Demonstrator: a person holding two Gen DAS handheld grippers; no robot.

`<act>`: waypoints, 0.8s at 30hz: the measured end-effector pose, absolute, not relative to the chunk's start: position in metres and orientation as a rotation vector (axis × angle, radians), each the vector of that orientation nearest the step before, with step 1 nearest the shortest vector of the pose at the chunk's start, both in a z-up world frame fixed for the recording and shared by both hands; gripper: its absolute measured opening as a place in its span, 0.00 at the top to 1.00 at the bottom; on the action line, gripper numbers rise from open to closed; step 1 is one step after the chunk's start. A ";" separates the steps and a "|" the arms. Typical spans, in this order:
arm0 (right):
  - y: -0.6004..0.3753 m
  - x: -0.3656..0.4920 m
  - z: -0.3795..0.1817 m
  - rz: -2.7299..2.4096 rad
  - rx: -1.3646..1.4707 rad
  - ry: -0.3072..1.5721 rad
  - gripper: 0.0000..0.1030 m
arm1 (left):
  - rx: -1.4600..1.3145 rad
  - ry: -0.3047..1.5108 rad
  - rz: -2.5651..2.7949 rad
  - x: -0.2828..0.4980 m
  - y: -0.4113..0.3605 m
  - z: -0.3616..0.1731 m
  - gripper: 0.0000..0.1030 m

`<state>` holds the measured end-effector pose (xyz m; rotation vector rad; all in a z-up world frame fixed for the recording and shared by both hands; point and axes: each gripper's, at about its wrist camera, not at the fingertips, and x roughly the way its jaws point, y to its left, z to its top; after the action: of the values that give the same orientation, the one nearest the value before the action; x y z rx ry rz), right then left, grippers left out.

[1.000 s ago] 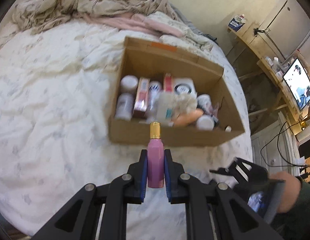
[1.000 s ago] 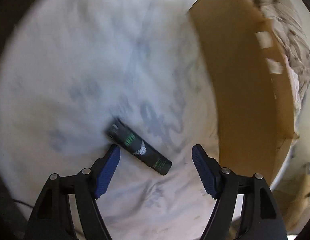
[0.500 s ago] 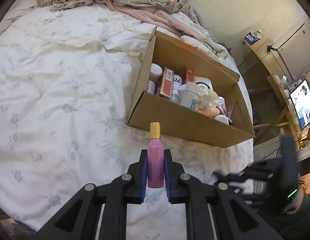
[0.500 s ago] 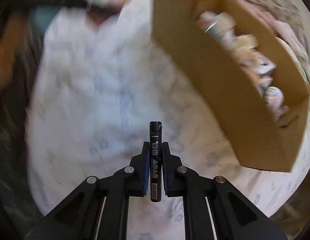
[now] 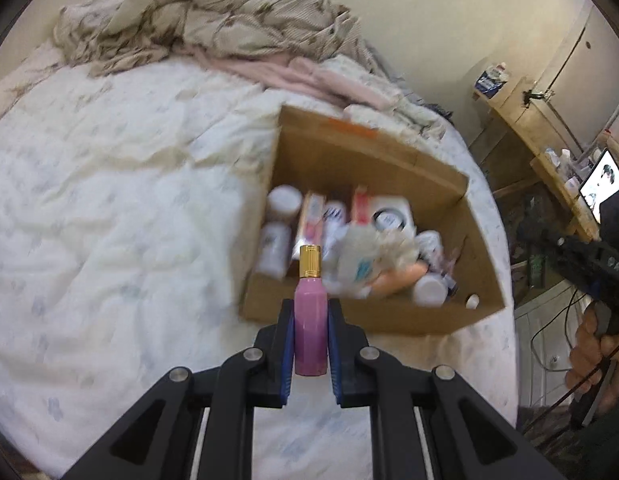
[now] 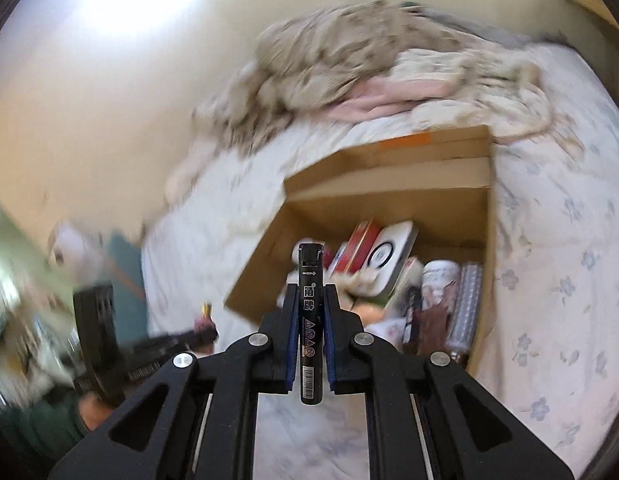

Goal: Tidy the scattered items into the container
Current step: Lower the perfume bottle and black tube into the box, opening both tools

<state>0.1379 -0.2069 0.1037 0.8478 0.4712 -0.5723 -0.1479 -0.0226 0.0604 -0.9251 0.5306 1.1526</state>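
Note:
My left gripper (image 5: 310, 336) is shut on a pink bottle (image 5: 309, 320) with a gold cap, held upright just short of the near wall of the open cardboard box (image 5: 389, 316). The box lies on the bed and holds several bottles, jars and cartons. My right gripper (image 6: 310, 334) is shut on a slim black tube (image 6: 310, 320) with white print, its tip level with the box's (image 6: 253, 280) near corner. The right gripper shows at the right edge of the left wrist view (image 5: 589, 264), and the left gripper appears blurred at the lower left of the right wrist view (image 6: 165, 348).
A white floral bedsheet (image 5: 109, 240) covers the bed. Crumpled beige and pink bedding (image 5: 229, 40) is heaped behind the box. Wooden shelves (image 5: 549, 128) and a lit screen (image 5: 601, 184) stand to the right of the bed. A hand (image 5: 593, 364) grips the right tool.
My right gripper closed on the black tube that lay on the sheet, lifted it, rolled upright and swung toward the box. The left gripper kept hold of the pink bottle near the box.

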 end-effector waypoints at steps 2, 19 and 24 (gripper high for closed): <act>-0.220 0.134 0.107 -0.588 0.898 0.446 0.89 | -0.909 0.524 1.132 -0.137 -0.006 0.069 0.86; -0.242 0.176 0.060 -0.752 0.847 0.771 0.89 | -0.895 0.649 0.995 -0.045 0.067 0.050 0.86; -0.236 0.181 0.053 -0.756 0.810 0.826 0.88 | -0.845 0.722 0.967 -0.024 0.063 0.041 0.86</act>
<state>0.1812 -0.2359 0.0531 0.8099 0.8264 -0.7559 -0.0240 0.0628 0.0414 -0.8449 0.7221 0.9671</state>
